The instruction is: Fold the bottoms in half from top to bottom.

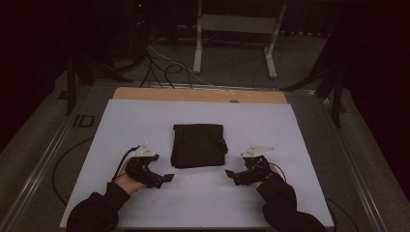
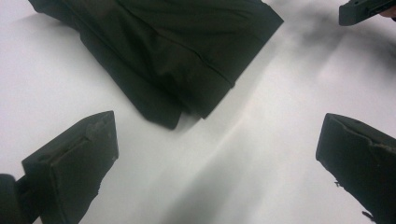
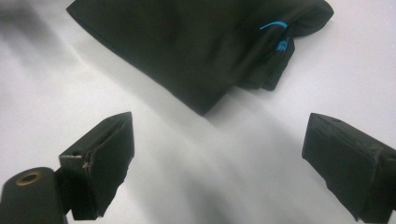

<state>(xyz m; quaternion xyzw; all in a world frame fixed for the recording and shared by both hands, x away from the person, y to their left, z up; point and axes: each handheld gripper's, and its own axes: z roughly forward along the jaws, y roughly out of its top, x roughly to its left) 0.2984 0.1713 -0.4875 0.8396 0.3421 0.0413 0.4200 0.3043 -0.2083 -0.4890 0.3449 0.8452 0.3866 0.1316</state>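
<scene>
Lying folded at the centre of the white table (image 1: 121, 145), the black garment (image 1: 198, 144) has the left gripper (image 1: 164, 179) at its 8 o'clock and the right gripper (image 1: 231, 175) at its 4 o'clock, both angled inward, jaws spread wide, holding nothing.

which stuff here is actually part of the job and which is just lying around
Part of the job:
- folded black garment, lying on the white table cover
- left gripper, jaws open, apart from the garment
- right gripper, jaws open, apart from the garment

Just lying about:
- white metal stand on the floor beyond the table
- floor cables
</scene>
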